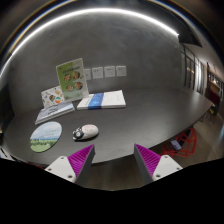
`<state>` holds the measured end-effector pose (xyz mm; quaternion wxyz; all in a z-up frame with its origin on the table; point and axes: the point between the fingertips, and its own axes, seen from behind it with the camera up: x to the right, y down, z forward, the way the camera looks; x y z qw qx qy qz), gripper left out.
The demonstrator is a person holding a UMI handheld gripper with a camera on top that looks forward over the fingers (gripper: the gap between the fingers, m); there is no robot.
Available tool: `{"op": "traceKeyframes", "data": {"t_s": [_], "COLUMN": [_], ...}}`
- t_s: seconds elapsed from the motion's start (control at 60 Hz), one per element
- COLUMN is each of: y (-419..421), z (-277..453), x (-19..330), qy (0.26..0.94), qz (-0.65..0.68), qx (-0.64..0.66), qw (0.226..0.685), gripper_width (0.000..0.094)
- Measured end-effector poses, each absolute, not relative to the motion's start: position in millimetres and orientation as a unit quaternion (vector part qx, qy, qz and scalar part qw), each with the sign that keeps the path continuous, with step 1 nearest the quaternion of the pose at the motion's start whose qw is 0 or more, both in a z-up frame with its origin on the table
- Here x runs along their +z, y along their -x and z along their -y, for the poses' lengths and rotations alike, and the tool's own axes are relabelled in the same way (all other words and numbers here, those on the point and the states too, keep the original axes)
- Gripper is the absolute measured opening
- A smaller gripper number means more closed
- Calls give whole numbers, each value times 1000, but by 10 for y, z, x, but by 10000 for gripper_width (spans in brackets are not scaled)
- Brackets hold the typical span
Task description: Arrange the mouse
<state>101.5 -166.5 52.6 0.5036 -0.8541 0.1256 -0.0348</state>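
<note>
A grey and white computer mouse (87, 131) lies on the dark table (130, 125), just ahead of my left finger and beside a round green and white mouse mat (45, 137). My gripper (113, 154) is open and empty, held above the table's near part, with its purple pads (80, 157) apart. The mouse lies beyond the fingers, to the left of the gap between them.
A stack of white and blue paper (103, 100) lies behind the mouse. A booklet (52, 112) lies at the left, with upright picture cards (71, 77) behind it. Red items (178, 148) show past the table's right edge.
</note>
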Motion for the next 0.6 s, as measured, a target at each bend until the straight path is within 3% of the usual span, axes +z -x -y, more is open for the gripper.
{"op": "traceKeyframes", "data": {"t_s": [0.317,0.6], "y": [-1009,-595], "z": [1704,1028], "x": [178,-15], "qy": [880,876], "qz": [-87,21], "qx": [-39,14], "qw": [465,482], "gripper_width": [820,822]}}
